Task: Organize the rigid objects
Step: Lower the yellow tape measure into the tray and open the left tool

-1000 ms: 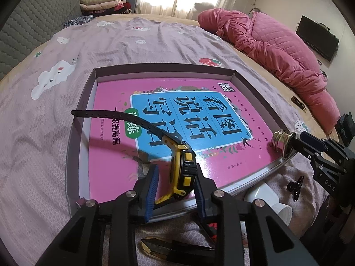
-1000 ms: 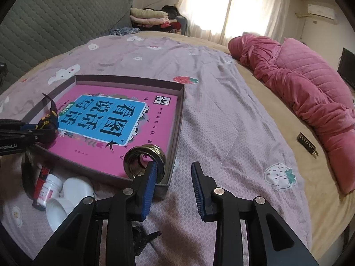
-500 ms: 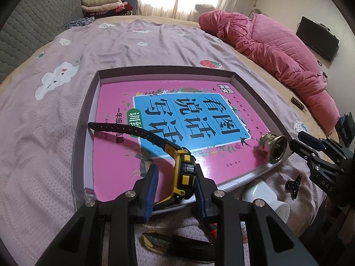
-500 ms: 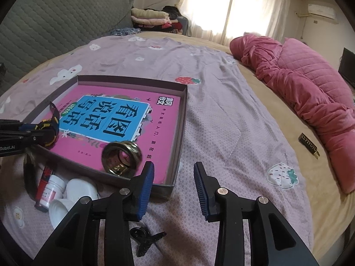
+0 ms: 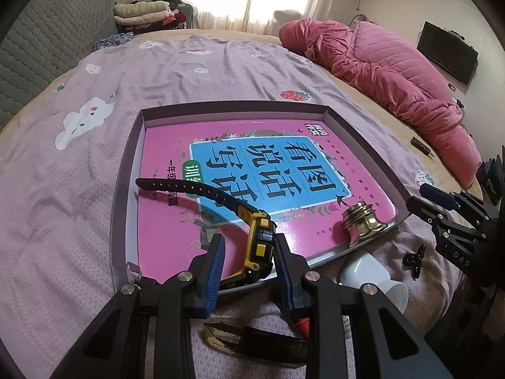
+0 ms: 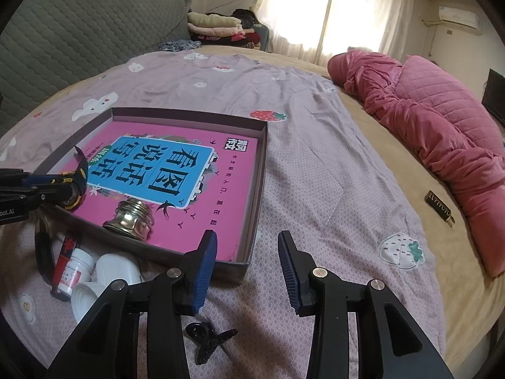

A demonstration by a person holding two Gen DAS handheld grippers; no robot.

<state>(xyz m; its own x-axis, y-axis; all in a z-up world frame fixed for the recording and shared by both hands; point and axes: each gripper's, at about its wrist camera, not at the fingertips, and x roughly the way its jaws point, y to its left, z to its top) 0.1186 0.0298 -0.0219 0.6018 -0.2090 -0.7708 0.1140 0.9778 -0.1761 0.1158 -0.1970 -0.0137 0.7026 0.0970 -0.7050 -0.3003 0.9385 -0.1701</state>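
Left gripper (image 5: 247,257) at lower centre pinching a yellow-and-black watch (image 5: 259,243) over the near edge of the box (image 5: 124,186), strap lying across the pink book (image 5: 164,221), brass knob (image 6: 131,218) inside the box lower left, right gripper (image 6: 247,260) spread, holding nothing, above the bed (image 6: 315,189)

Daylight's blazing through the curtained window (image 6: 347,9), blown out white; bed (image 5: 221,72) softly lit, edges bending hard, corners black.

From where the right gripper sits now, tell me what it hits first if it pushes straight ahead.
Probably only the bedsheet: the open right gripper points just past the box corner, which lies slightly left of its line. Depth is unclear.
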